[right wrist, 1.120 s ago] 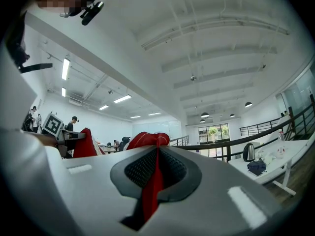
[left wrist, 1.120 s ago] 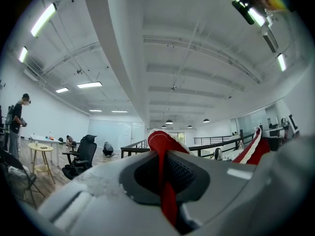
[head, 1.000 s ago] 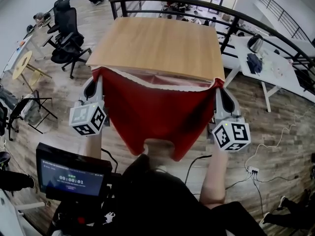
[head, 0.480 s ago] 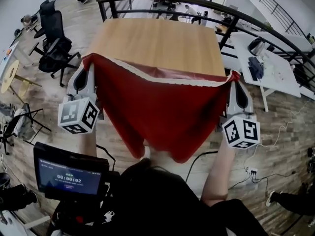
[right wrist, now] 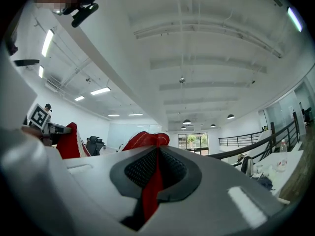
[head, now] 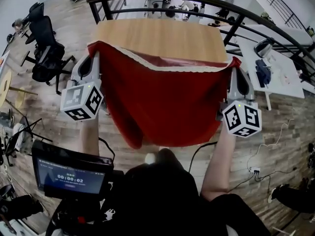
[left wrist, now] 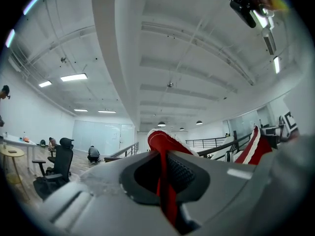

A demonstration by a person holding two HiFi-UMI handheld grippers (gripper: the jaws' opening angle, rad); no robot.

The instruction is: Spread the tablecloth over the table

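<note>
left gripper jaws clamped on red tablecloth corner, right gripper same; cloth hangs over wooden worktop near edge.

both arms out ahead, left forearm and right forearm rising from the bottom of the frame. left gripper at mid left, jaws clamped on a cloth corner. right gripper at mid right, about level with it, jaws pinching the other corner.

Table nr edge hidden by tablecloth (legs too).
</note>
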